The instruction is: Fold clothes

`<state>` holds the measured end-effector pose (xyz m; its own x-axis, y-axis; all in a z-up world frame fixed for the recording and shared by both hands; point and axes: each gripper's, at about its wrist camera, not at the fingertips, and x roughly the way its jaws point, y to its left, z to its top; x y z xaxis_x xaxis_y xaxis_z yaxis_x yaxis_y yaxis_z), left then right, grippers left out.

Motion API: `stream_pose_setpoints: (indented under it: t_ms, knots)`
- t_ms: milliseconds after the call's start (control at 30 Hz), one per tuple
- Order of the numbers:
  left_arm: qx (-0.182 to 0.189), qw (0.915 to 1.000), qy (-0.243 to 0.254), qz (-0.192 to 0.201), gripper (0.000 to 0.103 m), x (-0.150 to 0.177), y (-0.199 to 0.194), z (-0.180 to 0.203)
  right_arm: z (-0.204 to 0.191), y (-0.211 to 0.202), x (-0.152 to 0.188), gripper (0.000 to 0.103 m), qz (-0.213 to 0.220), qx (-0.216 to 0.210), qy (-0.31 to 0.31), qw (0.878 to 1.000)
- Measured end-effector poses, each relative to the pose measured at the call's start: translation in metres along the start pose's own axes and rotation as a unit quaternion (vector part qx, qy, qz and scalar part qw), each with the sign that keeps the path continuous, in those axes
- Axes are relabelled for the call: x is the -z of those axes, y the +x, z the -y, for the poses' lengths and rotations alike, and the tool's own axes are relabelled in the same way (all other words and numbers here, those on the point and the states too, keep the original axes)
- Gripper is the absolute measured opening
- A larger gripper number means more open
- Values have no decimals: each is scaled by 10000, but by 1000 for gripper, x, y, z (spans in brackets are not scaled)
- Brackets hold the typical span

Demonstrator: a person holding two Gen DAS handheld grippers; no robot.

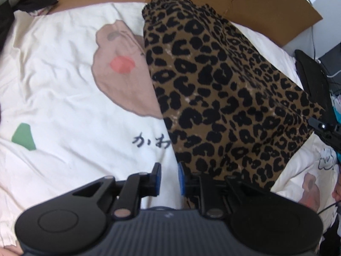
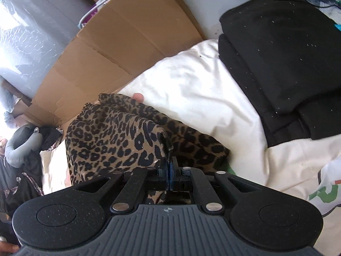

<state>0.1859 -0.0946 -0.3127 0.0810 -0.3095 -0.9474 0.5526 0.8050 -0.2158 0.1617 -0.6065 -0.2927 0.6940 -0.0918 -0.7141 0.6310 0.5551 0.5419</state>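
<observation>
Mid-fold on the bed: a leopard-print garment [image 1: 223,89] lies in a long band across a white duvet [image 1: 64,98] printed w/ a cartoon figure and Japanese lettering, its near end bunched up toward the person working it. The right tool [image 2: 169,166] is clenched on a dark-edged hem or corner of the leopard fabric, pads pressed together w/ cloth pinched between and more print trailing under the tool body. The left tool [image 1: 169,178] has its blue pads a little apart; the garment's near edge sits against the right-hand pad, but the gap itself shows only duvet, so it looks released, not gripping. Judged from this, the step in hand is carrying or settling one end of the garment for a fold, approx. midway at best: the piece is narrowed but not yet a compact stack. Next move prob. calls for the left tool to close on the loose near edge, then both ends to travel together so the fabric lands square w/o dragging the duvet; thin, floppy cloth could slip or twist if only one side is held. Around the bed: flattened brown cardboard [image 2: 119,49] stands along the far edge, a folded black item [image 2: 283,64] rests on the duvet at the right, dark clothes lie heaped at the far left, cables run behind.
</observation>
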Motion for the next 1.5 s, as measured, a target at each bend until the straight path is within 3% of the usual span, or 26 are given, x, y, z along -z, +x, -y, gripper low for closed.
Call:
stream_pose_setpoints:
  t_ms: [433, 800, 967, 1133, 1200, 1233, 1500]
  knots:
    - [-74, 9995, 285, 84, 18, -28, -15, 5, 20, 5, 6, 0, -78, 157, 254, 9995]
    - [-228, 9941, 976, 407, 19, -115, -26, 61, 32, -1, 8, 7, 101, -65, 612, 9981]
    - [-248, 9925, 1093, 481, 20, -152, -16, 91, 33, 7, 6, 19, 108, 59, 569, 9983]
    - [-381, 9937, 945, 473, 20, -182, 9, 114, 33, 16, 7, 17, 62, -29, 547, 9985]
    - [-471, 9934, 936, 461, 20, -191, 19, 123, 33, 19, 6, 4, 34, -2, 463, 9989]
    - [-549, 9927, 965, 467, 20, -196, 23, 128, 34, 19, 6, 2, 19, -20, 472, 9989]
    - [-892, 9911, 960, 252, 21, -232, 55, 152, 35, 13, 8, 0, 62, -49, 439, 9990]
